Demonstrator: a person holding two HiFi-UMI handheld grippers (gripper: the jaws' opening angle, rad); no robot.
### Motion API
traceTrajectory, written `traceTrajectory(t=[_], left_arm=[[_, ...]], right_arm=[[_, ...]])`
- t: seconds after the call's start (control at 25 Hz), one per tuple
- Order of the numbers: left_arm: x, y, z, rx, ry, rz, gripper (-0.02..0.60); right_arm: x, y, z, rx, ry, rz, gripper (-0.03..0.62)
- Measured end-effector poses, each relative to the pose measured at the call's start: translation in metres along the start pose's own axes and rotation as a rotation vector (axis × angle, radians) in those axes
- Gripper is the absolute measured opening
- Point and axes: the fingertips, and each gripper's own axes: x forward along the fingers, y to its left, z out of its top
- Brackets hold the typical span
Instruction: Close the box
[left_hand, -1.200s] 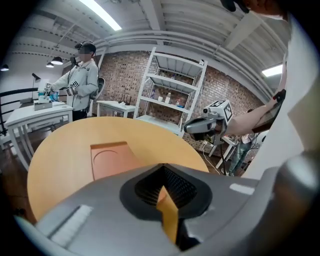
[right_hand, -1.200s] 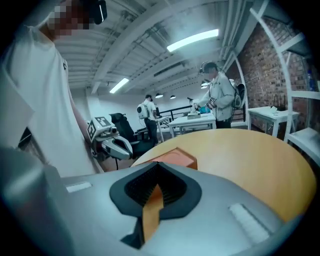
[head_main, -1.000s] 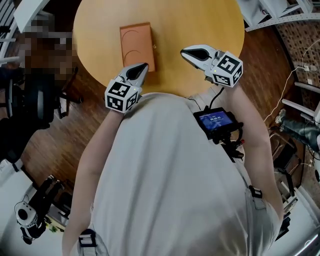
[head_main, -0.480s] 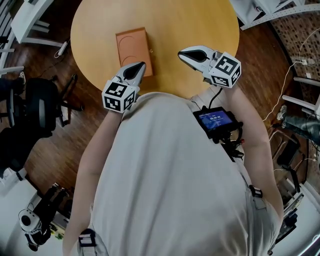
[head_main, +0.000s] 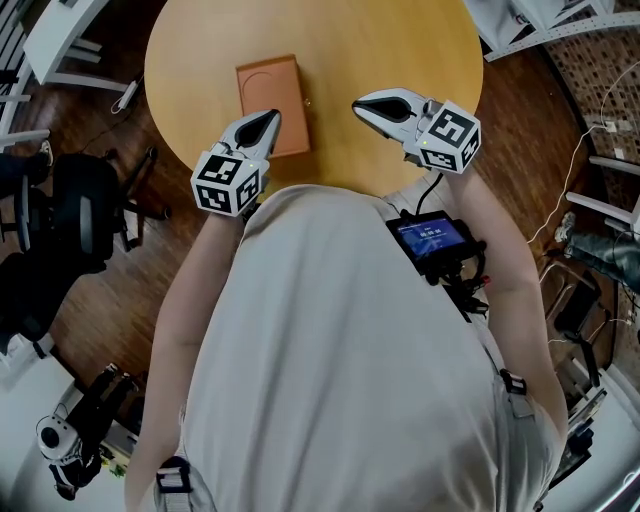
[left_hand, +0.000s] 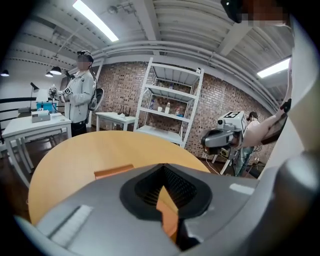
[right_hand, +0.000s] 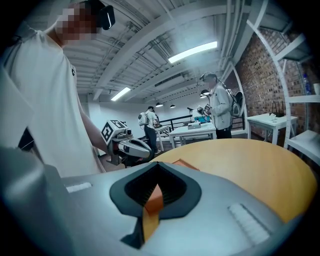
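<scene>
1. The box (head_main: 268, 98) is a flat, rectangular, orange-brown wooden case. A curved line is scored across its lid near the upper end.
2. It lies on the round worktop (head_main: 400, 50), in the upper left-centre of the head view. Its long axis runs up and down the frame, leaning slightly, and its short ends face the top and bottom.
3. The lid lies flat on the box, so nothing inside shows. A small fitting sits on its right long edge, too small to make out.
4. The left tool (head_main: 271, 116) has its jaws together with nothing between them. Its tip overlaps the box's lower end in the head view; whether it touches cannot be told.
5. The right tool (head_main: 358, 102) is also closed and empty. It hangs over bare worktop to the right of the box, apart from it.
</scene>
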Motion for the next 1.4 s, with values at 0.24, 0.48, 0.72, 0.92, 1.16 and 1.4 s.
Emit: traceTrajectory(t=[0.24,0.48,0.72,0.92,1.16,1.4], left_arm=[[-0.006,0.015,0.023,0.014,-0.041,0.029,0.0],[-0.007,0.015,0.023,0.013,-0.036,0.027,0.0],[-0.005,0.013,0.021,0.014,-0.03,0.021,0.0],[-0.004,0.011,0.019,0.018,-0.024,0.016,0.0],[-0.006,0.011,0.017,0.014,-0.019,0.019,0.0],[-0.006,0.009,0.014,0.007,-0.014,0.019,0.0]], right_arm=[[0.001,-0.002,0.002,0.008,-0.009,-0.005,0.0],[0.001,-0.002,0.005,0.011,-0.008,-0.011,0.0],[0.002,-0.004,0.003,0.003,0.002,-0.013,0.0],[0.003,-0.004,0.004,-0.002,0.003,-0.011,0.0],[0.003,-0.003,0.004,-0.003,0.005,-0.008,0.0],[0.004,-0.003,0.003,-0.003,0.009,-0.006,0.0]])
